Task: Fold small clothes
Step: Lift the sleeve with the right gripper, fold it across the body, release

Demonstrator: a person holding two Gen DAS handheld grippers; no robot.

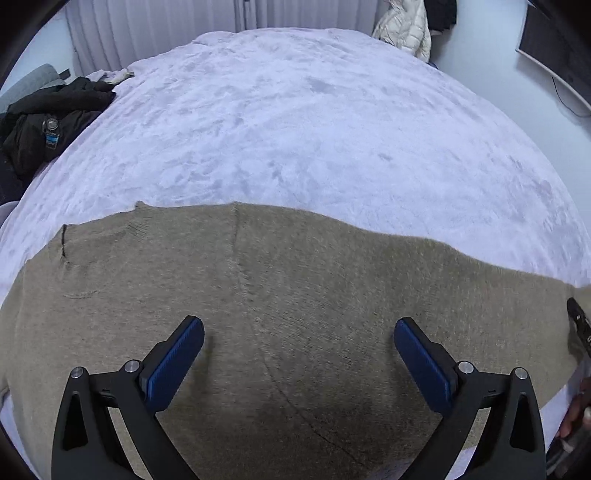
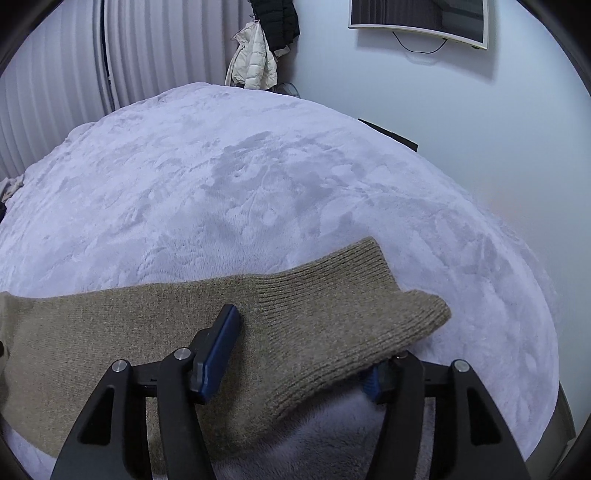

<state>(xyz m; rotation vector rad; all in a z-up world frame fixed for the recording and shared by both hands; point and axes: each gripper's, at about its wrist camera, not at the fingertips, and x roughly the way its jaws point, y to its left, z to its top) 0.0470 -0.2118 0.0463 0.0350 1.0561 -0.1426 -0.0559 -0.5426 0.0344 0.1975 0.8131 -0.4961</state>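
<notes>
Lying flat across the near part of a bed covered by a pale lilac plush blanket [image 1: 295, 122]: a tan knit sweater [image 1: 280, 295], body spread wide, a seam running down its middle. Hovering above the sweater's body, the left gripper [image 1: 299, 345], jaws spread wide, blue pads [image 1: 173, 363] clear of the cloth, nothing between them. Over at the sweater's sleeve [image 2: 295, 317], the right gripper [image 2: 303, 350], jaws standing about half apart, ribbed cuff [image 2: 369, 295] draped between and over them; left pad resting on top of the knit, right pad mostly hidden under the cuff's edge; pressing on the cloth or not, cannot tell. Far left on the bed, a black jacket [image 1: 48, 122]. Beyond the bed, a cream puffer coat [image 2: 251, 62] hanging, a wall-mounted screen [image 2: 417, 14], pleated curtains [image 2: 147, 48].
</notes>
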